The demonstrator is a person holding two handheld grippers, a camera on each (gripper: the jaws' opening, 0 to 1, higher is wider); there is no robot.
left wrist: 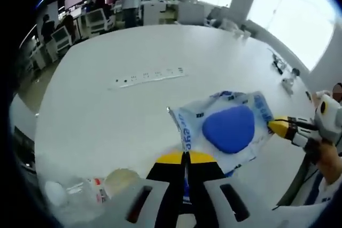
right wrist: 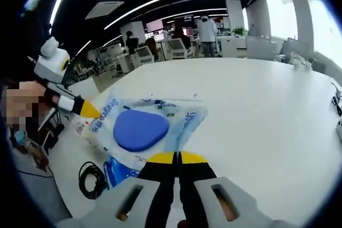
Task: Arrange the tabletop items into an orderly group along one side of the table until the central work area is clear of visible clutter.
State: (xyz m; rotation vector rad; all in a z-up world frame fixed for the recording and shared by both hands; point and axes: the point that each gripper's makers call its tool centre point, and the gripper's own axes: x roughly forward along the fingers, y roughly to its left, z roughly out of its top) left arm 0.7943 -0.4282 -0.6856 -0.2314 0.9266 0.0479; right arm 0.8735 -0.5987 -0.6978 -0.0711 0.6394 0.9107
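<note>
1. A clear plastic packet with blue print and a blue rounded pad inside is held off the white table between both grippers, just ahead of each set of jaws.
2. The left gripper is seen with its yellow-tipped jaws pressed together on the packet's near edge; in the right gripper view it enters from the left, pinching the packet's far corner.
3. The right gripper is likewise clamped on the packet's edge; in the left gripper view it enters from the right, closed on the opposite end.
4. A power strip lies on the table well beyond the left gripper, in the central area.
5. Below and to the left of the left jaws, a clear bag with pale round contents is seen near the table edge.
6. A coiled black cable lies below and left of the right jaws.
7. Risk, as judged: the thin film could slip from either pinch, or tear if the grippers are pulled apart, since only the edges are held.
8. If one side were released early, the packet could swing and drop back into the centre.
</note>
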